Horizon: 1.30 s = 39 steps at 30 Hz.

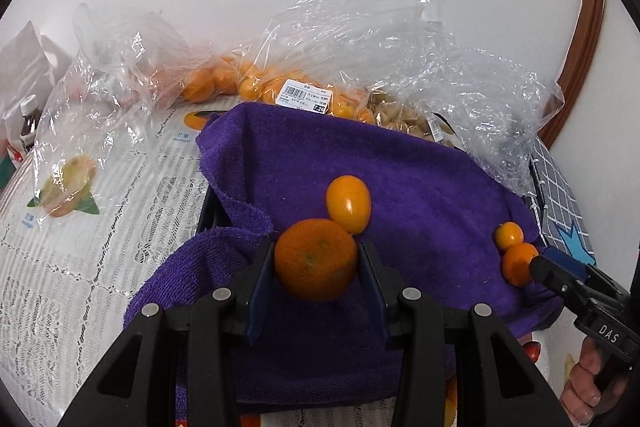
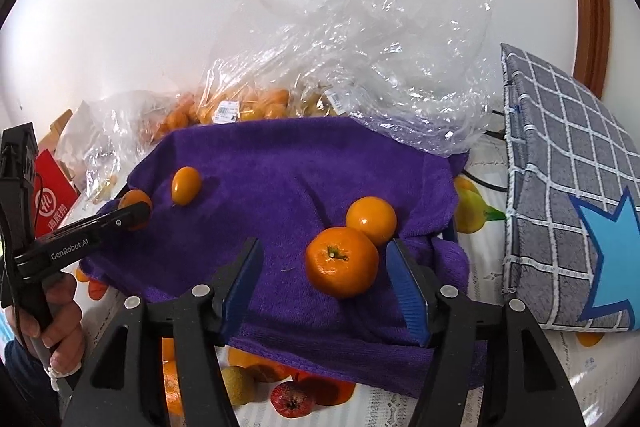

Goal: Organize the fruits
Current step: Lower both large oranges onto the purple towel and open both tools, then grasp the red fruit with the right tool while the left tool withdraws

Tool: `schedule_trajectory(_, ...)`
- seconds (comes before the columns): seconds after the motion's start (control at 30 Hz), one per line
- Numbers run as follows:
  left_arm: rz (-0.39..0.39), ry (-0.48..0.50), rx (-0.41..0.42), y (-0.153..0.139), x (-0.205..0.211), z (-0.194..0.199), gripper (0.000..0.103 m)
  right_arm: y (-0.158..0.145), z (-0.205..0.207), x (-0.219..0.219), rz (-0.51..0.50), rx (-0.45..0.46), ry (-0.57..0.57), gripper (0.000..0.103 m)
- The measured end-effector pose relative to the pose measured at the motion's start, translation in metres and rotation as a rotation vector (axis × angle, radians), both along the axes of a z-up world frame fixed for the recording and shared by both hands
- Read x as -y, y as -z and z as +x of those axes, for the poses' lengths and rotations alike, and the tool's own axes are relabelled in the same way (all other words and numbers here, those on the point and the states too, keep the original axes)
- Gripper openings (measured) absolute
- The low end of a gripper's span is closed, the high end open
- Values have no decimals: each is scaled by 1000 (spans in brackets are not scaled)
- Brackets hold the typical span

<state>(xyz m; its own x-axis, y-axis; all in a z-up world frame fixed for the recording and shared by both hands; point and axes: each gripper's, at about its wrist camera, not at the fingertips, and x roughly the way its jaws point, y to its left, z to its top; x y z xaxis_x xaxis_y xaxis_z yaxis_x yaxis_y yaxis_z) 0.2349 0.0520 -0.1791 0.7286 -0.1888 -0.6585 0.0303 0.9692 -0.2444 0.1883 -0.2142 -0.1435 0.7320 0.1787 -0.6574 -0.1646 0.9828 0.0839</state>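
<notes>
Far left, at the towel's (image 1: pixel 400 163) left edge, the left gripper (image 1: pixel 316 247) was closed on the left mandarin (image 1: pixel 316 263). Both pads looked to be touching its sides, w/ the fruit low over the purple cloth. I couldn't tell if it was fully lifted or just resting there. One small oval kumquat (image 1: pixel 348 203) sat touching that mandarin on its far side. So, in my judgement, any lift had to go straight up, no sweeping fwd, or I'd knock the kumquat rolling.

Moving right, mid-towel was bare cloth, folded and lumpy over a dark crate, so fruit could roll into the creases.

Near the towel's right edge, the right gripper (image 2: pixel 324 245) was wide open around the right mandarin (image 2: pixel 342 263), stem up. Neither pad was touching it, and the right-hand pad sat closer than the left-hand one. A second kumquat (image 2: pixel 371 219) touched this mandarin at the back-right. To do this grab well I'd center first, i.e. shift a bit right so both pads meet the fruit together. Then I'd close slowly on its widest part and keep the tips short of the kumquat. A soft squeeze only, since the peel gives and the round shape can squirt out.

Fruit bags (image 2: pixel 248 107) lay along the far edge and a checked cushion (image 2: pixel 568 155) stood right of the towel.
</notes>
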Motion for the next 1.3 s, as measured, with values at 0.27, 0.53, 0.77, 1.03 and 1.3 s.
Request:
schedule_trajectory(0.27,-12,-2,33,-5,-3,-4,53,-13,-12,-1,-38,79,26,63)
schedule_trajectory(0.53,-36,-18,120,-16,-7,-17,54,-35,-41,-4,-47,192,24,56)
schedule_trajectory(0.77,-59,-28,150,-21,-13,-26,54,-14,-76,-4,-15,97,-65,41)
schedule_trajectory(1.03,-70,-51,187,-28,-20,-55,54,17,-77,-6,-60,-31,-63,30)
schedule_trajectory(1.3,-73,-21,173,-22,-26,-96,55,31,-62,-9,-68,-130,-77,30)
